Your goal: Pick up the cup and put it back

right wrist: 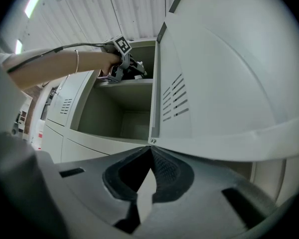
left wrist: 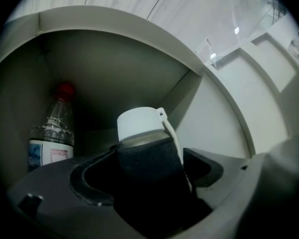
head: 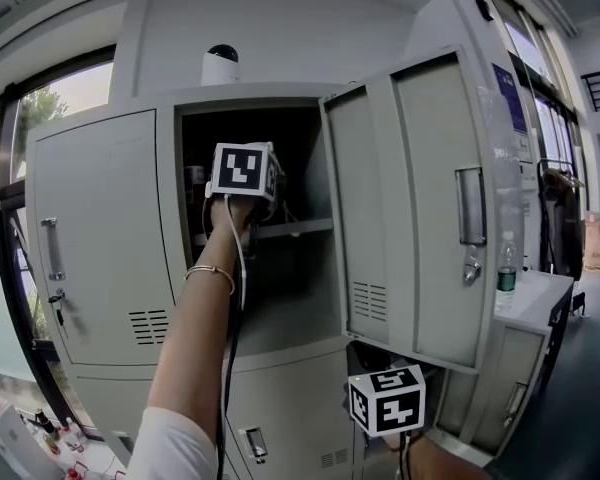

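The cup (left wrist: 139, 126) has a white lid with a strap and a dark sleeve round its body. My left gripper (left wrist: 149, 158) is shut on it, jaws pressed to both sides of the sleeve. In the head view the left gripper (head: 246, 173) reaches into the open locker's upper compartment, above the shelf (head: 298, 228), and its marker cube hides the cup. Whether the cup rests on the shelf I cannot tell. My right gripper (head: 387, 400) hangs low in front of the locker; its jaw tips (right wrist: 150, 151) touch with nothing between them.
A clear water bottle with a red cap (left wrist: 52, 133) stands at the compartment's back left, beside the cup. The open locker door (head: 410, 208) swings out to the right, just above the right gripper. A white device (head: 220, 65) sits on the locker top. Another bottle (head: 507, 263) stands on a counter at the right.
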`<action>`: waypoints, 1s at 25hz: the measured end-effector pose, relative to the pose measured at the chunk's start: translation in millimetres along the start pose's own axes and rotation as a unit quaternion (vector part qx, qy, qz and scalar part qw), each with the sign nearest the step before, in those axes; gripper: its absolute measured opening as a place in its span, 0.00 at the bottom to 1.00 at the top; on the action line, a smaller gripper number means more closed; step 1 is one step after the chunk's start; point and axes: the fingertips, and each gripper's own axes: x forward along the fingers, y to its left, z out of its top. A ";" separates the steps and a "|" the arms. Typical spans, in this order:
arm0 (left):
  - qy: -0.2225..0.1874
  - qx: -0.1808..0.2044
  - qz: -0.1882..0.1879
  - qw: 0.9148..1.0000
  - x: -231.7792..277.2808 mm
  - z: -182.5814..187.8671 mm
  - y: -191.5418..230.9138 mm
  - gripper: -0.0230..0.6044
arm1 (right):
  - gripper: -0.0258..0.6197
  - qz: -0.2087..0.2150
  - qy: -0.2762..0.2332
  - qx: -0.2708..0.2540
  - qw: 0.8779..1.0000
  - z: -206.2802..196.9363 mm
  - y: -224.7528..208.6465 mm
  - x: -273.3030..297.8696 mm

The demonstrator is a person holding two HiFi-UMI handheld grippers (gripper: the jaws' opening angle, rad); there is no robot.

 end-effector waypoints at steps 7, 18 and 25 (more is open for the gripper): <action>0.010 -0.003 0.006 1.000 4.6 -1.5 -0.3 0.65 | 0.03 0.009 0.003 0.007 1.000 -0.9 1.8 4.5; 0.007 -0.018 0.020 1.000 5.2 0.7 -1.9 0.65 | 0.03 0.019 0.000 0.018 1.000 0.6 2.9 0.3; 0.005 -0.041 0.012 0.999 0.1 1.0 0.3 0.65 | 0.03 0.023 0.002 0.020 1.000 1.1 2.9 -2.1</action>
